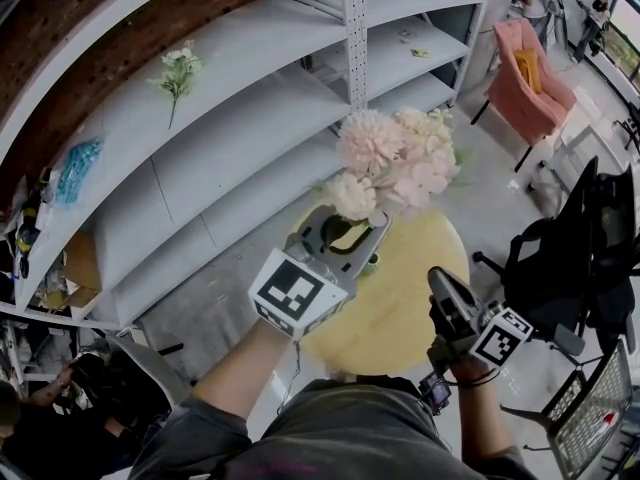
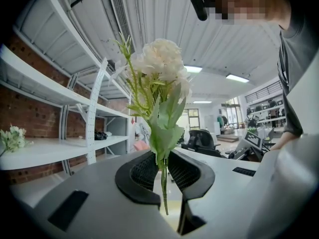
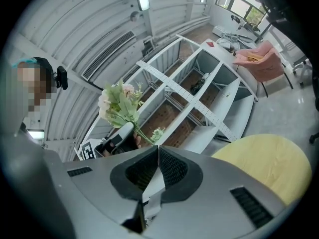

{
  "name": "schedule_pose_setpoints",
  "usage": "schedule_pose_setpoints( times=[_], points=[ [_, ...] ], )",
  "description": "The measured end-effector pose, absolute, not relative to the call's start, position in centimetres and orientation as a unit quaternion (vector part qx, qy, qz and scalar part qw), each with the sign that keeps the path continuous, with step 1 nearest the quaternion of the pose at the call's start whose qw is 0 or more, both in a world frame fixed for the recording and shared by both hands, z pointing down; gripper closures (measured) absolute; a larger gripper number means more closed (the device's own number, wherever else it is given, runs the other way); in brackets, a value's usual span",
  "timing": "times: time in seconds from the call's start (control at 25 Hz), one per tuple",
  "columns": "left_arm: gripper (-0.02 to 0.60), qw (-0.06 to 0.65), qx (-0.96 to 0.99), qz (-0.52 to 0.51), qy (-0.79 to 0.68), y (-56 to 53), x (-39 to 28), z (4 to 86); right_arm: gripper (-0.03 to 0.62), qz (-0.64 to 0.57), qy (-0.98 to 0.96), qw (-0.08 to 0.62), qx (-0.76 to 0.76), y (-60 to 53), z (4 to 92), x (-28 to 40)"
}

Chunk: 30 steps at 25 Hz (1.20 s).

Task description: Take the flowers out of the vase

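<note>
A bunch of pale pink artificial flowers (image 1: 395, 158) is raised above the round yellow table (image 1: 400, 308). My left gripper (image 1: 372, 226) is shut on its thin green stem (image 2: 163, 183), and the blooms (image 2: 159, 63) stand upright over the jaws. The stem's lower end hangs free below the pads. My right gripper (image 1: 442, 280) hovers at the table's right side, its jaws closed together (image 3: 157, 151) with nothing between them. From the right gripper view, the held bunch (image 3: 119, 101) shows at the left. I cannot make out the vase; the left gripper covers that part of the table.
A white shelf unit (image 1: 250, 118) stands behind the table, with one flower sprig (image 1: 177, 71) lying on a shelf. A pink armchair (image 1: 530, 78) is at the far right, a black office chair (image 1: 580, 248) to the right, and a wire basket (image 1: 590, 408) at the lower right.
</note>
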<state>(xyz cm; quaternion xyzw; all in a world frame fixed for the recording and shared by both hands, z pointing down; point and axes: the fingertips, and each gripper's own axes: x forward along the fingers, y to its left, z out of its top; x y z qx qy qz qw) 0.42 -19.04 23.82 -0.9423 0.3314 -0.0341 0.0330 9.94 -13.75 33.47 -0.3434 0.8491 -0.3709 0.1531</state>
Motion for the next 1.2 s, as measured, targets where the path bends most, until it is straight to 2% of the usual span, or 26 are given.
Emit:
schedule_pose_setpoints(
  times=[1.2],
  points=[
    [0.522, 0.017, -0.941, -0.034, 0.337, -19.0, 0.3, 24.8, 0.579, -0.371, 0.857, 0.135, -0.332, -13.8, 33.6, 9.0]
  ],
)
